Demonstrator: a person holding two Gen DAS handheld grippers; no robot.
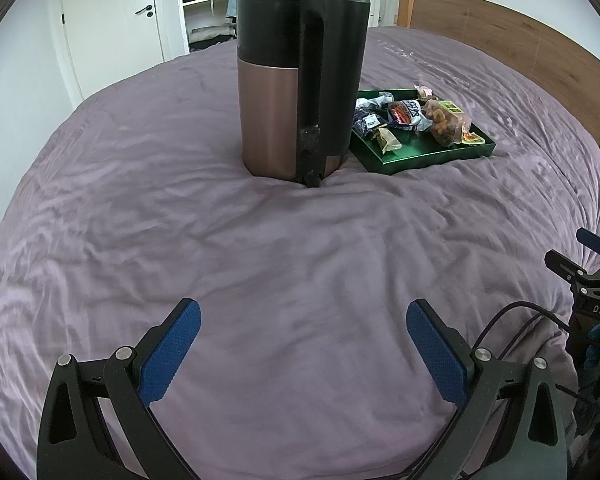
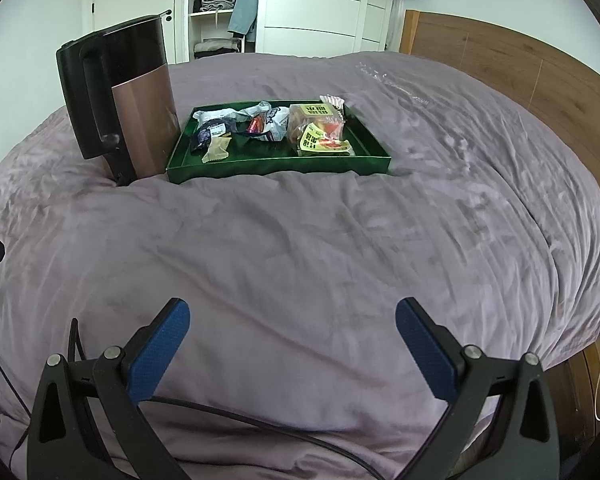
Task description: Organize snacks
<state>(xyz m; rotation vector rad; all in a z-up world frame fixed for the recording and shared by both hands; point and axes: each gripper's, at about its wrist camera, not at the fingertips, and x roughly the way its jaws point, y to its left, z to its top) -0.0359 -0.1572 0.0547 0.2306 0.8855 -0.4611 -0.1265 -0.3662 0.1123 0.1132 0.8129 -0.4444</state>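
Hovering low over the purple bedspread [image 2: 300, 240], both the left gripper [image 1: 303, 322] and right gripper [image 2: 292, 320] spread wide, grasping nothing. Lying already gathered in the green tray [image 2: 278, 168] beside the kettle [image 2: 120, 100]: snack packets [image 2: 268, 124]. Fitting either tidying pending or finished.

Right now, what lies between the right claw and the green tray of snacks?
Only bare, wrinkled purple bedspread lies between the open right claw and the green tray, as the right wrist view shows.
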